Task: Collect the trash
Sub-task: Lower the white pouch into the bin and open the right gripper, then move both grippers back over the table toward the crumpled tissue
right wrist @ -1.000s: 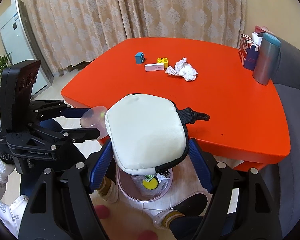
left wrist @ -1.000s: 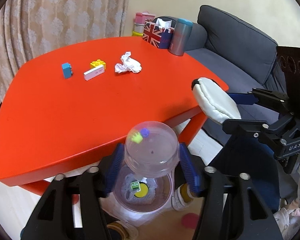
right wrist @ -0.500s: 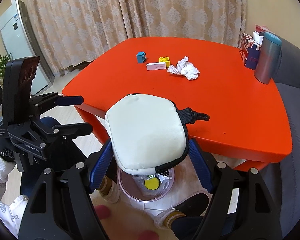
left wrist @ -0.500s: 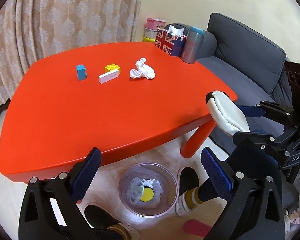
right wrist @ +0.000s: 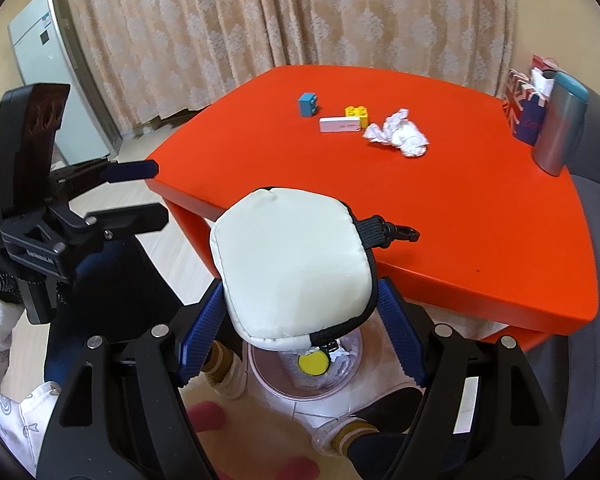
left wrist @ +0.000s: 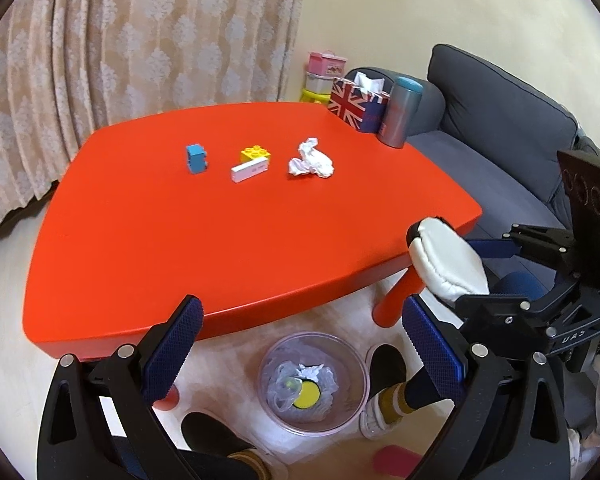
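Note:
My left gripper (left wrist: 300, 320) stands open and empty above a clear bin (left wrist: 269, 364) on the floor by the red table (left wrist: 220, 248). In the bin lie a clear plastic cup (left wrist: 286, 390), tissue and a yellow disc (left wrist: 308, 393). My right gripper (right wrist: 300, 308) is shut on a white padded pouch (right wrist: 296, 264) with a black clip, over the same bin (right wrist: 260, 372). It also shows from the side as the right gripper (left wrist: 472, 276), and the left gripper (right wrist: 144, 192) shows at the left. A crumpled tissue (left wrist: 311, 160) lies on the table.
Near the tissue sit a blue brick (left wrist: 196, 158), a yellow brick (left wrist: 255, 154) and a white stick (left wrist: 250, 170). At the far corner stand a flag tissue box (left wrist: 356, 106) and a steel tumbler (left wrist: 400, 112). A grey sofa (left wrist: 500, 132) is on the right, and a person's feet (left wrist: 384, 364) flank the bin.
My left gripper opened and let go of the clear cup, which dropped into the bin. It then rose and drew back. The right gripper kept still with the pouch.

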`<state>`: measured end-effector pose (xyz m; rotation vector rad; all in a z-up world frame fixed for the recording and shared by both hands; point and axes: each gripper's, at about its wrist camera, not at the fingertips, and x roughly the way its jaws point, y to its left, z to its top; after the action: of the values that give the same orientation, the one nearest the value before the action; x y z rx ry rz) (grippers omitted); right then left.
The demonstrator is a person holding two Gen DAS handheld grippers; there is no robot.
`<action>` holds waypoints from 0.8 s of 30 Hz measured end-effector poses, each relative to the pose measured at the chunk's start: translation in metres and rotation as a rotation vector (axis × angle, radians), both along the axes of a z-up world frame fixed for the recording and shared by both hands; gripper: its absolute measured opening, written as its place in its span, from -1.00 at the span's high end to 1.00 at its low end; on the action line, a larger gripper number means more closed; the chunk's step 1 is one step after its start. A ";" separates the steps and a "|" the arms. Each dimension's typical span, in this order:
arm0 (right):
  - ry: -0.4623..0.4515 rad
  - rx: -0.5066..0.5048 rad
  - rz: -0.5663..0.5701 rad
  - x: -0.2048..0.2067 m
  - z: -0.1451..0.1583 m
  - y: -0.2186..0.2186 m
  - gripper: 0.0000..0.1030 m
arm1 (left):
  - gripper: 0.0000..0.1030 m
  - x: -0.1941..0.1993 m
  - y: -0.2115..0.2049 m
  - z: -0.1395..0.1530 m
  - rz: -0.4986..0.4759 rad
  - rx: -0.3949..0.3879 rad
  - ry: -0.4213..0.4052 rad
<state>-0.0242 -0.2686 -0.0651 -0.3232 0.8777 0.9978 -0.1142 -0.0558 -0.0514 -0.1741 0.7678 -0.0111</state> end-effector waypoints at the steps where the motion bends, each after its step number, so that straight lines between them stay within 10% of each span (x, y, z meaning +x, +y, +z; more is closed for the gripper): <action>1: 0.004 -0.001 0.006 0.000 -0.001 0.002 -0.46 | -0.86 -0.002 0.003 0.000 0.007 -0.004 -0.001; 10: 0.017 0.016 0.030 0.000 -0.004 0.018 -0.84 | -0.86 -0.004 0.014 -0.002 0.027 -0.017 0.004; 24: 0.019 0.019 -0.010 0.005 -0.001 0.006 -0.89 | -0.86 -0.002 0.008 -0.006 0.009 -0.019 0.013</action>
<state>-0.0191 -0.2625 -0.0661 -0.2933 0.8856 1.0005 -0.1165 -0.0476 -0.0577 -0.1960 0.7803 -0.0090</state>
